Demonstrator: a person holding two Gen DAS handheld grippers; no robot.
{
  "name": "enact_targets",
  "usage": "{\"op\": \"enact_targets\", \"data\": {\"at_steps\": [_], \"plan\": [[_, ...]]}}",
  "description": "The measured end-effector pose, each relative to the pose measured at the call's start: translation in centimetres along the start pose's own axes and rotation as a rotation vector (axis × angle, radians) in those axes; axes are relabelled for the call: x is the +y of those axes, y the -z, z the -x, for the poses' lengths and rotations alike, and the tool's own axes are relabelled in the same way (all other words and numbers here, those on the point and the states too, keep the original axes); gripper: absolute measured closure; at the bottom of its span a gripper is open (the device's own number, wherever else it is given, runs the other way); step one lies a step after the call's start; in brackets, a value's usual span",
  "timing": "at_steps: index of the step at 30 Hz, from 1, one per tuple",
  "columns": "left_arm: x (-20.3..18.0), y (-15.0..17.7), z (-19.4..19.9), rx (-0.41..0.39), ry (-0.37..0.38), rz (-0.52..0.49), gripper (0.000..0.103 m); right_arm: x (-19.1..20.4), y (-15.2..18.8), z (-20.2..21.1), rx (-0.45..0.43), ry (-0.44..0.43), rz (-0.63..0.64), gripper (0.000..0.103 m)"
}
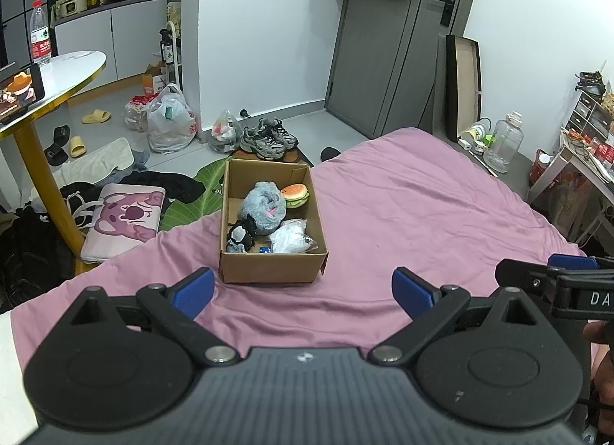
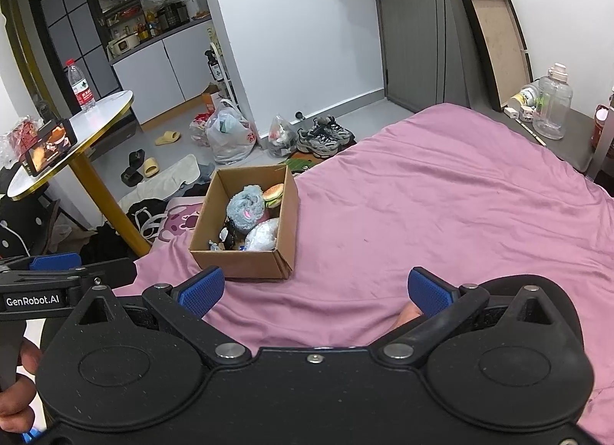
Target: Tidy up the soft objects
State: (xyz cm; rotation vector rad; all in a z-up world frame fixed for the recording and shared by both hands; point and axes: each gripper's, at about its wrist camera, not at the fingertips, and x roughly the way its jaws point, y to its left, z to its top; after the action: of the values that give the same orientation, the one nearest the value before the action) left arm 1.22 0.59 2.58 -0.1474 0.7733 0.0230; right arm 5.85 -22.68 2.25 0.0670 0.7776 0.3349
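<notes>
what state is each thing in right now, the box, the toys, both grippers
cardboard box: open-topped, upright on the pink bedsheet
grey plush: inside the box
burger toy: inside the box, at the far end
black-and-white toy: inside, near end
white bagged item: inside, near end
left gripper: open, fingers empty
right gripper: open, fingers empty

left tongs (image 1: pixel 303 293): black, blue ribbed pads, silver screws | right tongs (image 2: pixel 316 291): same, "GenRobot.AI" label on left tongs' side

Cardboard box (image 1: pixel 270 266) on pink bed (image 1: pixel 422 207)
</notes>
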Motion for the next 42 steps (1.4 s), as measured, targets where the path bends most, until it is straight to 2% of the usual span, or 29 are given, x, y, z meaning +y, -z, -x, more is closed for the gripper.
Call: {"op": "enact_targets", "data": {"at_steps": [42], "plan": [[0.94, 0.54, 0.68, 0.019, -0.023, 0.001, 0.005, 0.45, 0.36, 0.24, 0.011, -0.012, 0.025, 0.000]]}}
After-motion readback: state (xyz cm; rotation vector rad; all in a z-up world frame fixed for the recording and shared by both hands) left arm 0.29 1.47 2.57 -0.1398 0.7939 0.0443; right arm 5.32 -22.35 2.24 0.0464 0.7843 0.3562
